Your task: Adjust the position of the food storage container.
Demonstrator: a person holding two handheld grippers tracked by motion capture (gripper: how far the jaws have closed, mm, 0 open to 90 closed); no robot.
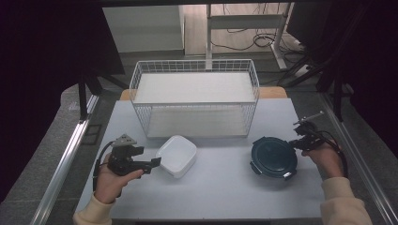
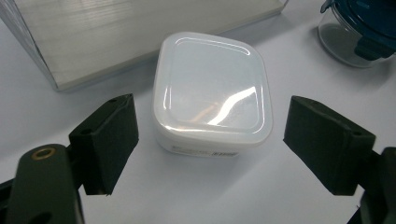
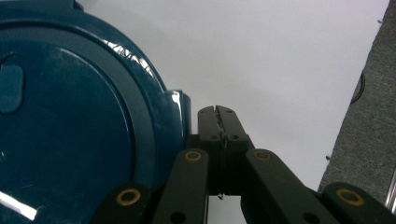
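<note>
A white square container (image 1: 176, 155) (image 2: 212, 91) with a closed lid rests on the table's left half. My left gripper (image 1: 157, 161) (image 2: 210, 126) is open, its black jaws wide apart on either side of the container's near end and not touching it. To the right sits a round clear container with a dark blue clip lid (image 1: 273, 157) (image 2: 359, 32) (image 3: 70, 130). At its right edge is my right gripper (image 1: 296, 143) (image 3: 218, 112), shut. Its jaws are pressed together beside a lid clip (image 3: 180, 116) with nothing seen between them.
A white wire two-level rack (image 1: 195, 101) stands at the back middle of the pale table (image 1: 220, 192), just behind both containers. Metal rails run along both table sides. Cables lie on the floor beyond the rack.
</note>
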